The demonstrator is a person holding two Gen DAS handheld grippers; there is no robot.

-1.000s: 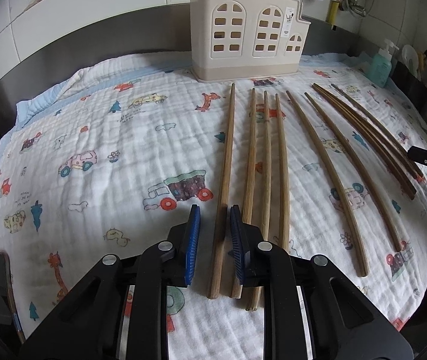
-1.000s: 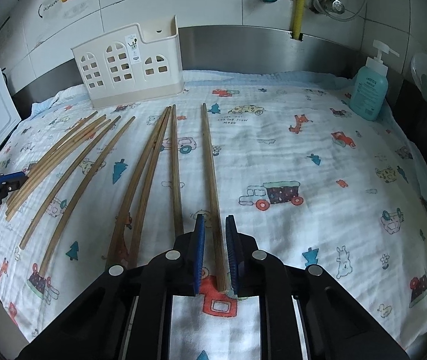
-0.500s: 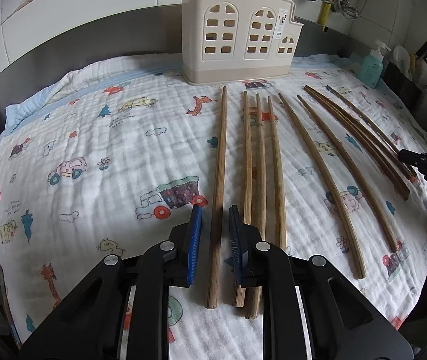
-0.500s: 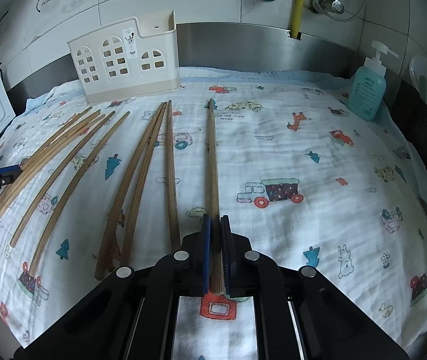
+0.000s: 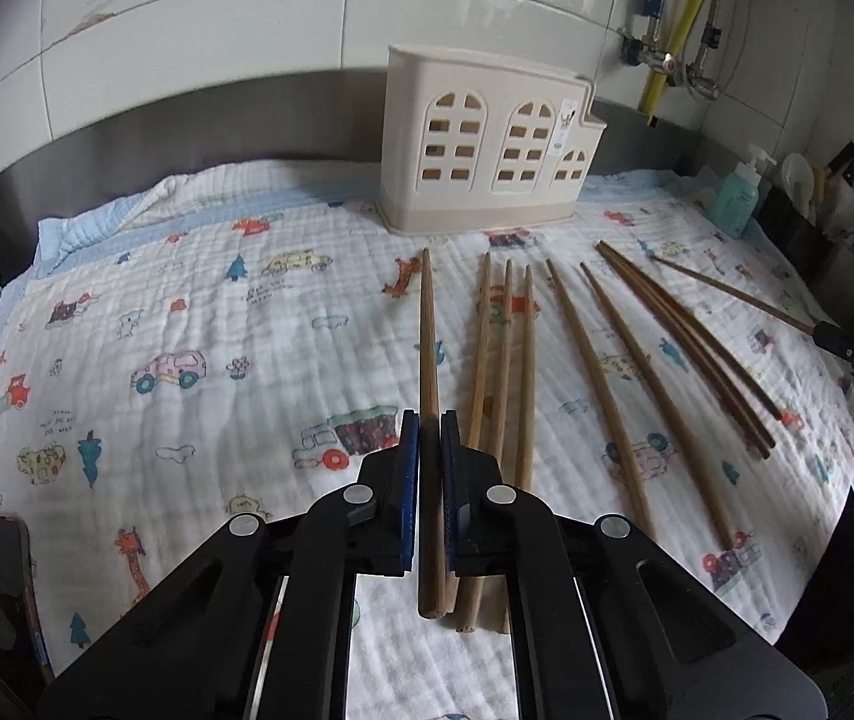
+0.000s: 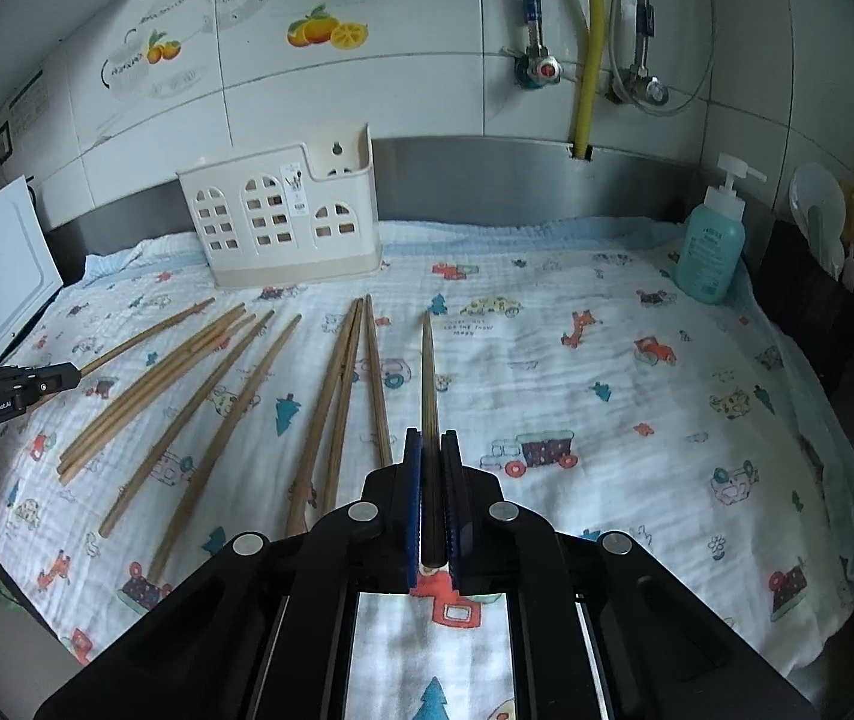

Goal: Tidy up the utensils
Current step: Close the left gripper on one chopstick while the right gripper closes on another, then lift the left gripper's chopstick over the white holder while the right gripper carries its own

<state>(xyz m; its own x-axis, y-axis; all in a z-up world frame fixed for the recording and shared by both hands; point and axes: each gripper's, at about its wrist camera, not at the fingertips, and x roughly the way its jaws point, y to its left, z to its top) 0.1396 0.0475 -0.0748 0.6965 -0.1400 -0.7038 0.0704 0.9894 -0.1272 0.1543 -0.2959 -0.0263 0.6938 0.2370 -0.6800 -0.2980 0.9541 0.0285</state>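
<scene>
Jaws of the left gripper point(image 5: 429, 420) have just been closing and now clamp one wooden chopstick point(image 5: 427, 336), which points straight ahead toward the cream utensil holder point(image 5: 487, 150) standing at the back of the tabletop. Just right of it, three paler chopsticks point(image 5: 505, 348) lie side by side on the printed cloth point(image 5: 187, 312), then two single ones, then a darker bunch point(image 5: 685, 336) fanning toward the right edge. Farther right, the right gripper point(image 6: 432, 438) is likewise pinched tight on its own chopstick point(image 6: 428, 372), whose tip is raised off the cloth, pointing toward the wall. In the right wrist view the loose chopsticks lie to its left, and a teal soap bottle point(image 6: 712, 246) stands at the far right by the steel backsplash.
</scene>
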